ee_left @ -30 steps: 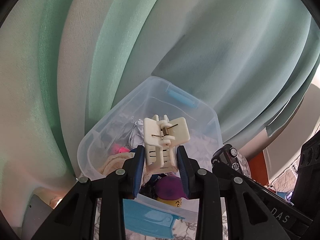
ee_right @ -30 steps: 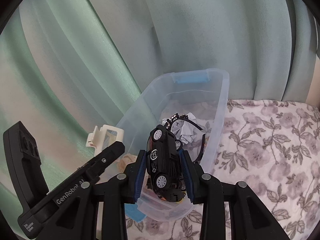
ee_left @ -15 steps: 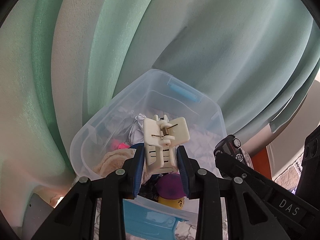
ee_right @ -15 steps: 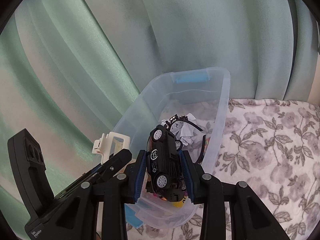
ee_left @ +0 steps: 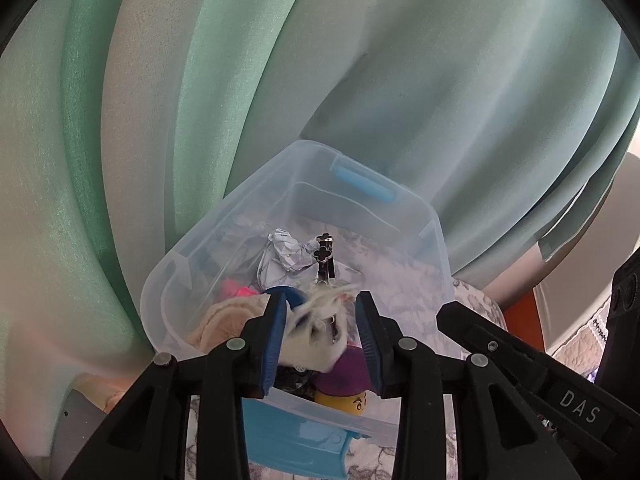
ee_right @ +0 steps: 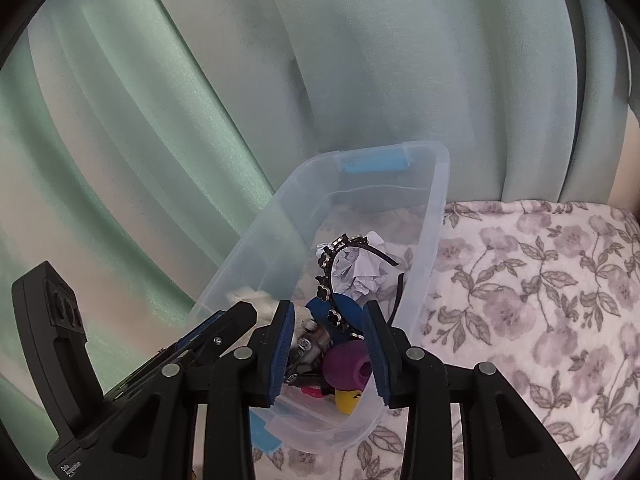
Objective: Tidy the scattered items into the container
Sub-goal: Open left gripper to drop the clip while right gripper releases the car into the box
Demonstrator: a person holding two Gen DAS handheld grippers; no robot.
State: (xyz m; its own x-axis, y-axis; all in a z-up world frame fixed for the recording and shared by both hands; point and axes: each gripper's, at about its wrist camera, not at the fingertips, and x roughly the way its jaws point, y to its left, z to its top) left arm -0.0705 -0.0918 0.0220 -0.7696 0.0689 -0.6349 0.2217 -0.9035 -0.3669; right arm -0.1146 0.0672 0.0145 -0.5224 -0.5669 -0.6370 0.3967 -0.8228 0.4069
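A clear plastic container with blue handles sits below both grippers. My left gripper is over its near end with the jaws opening. A white spring clip is a falling blur between the pads, and neither pad presses on it. My right gripper stands open over the same container with nothing gripped. The black toy car lies inside, just below its left pad. Also in the container are crumpled paper, a black flower headband, a purple ball and a yellow toy.
Green curtains hang right behind the container. A floral bedspread stretches to the right of it. A blue lid lies under the container's near edge. A beige cloth fills the container's left corner.
The left jaws have widened and the white clip has slipped down from between them. The black car has left the right gripper and now lies in the container.
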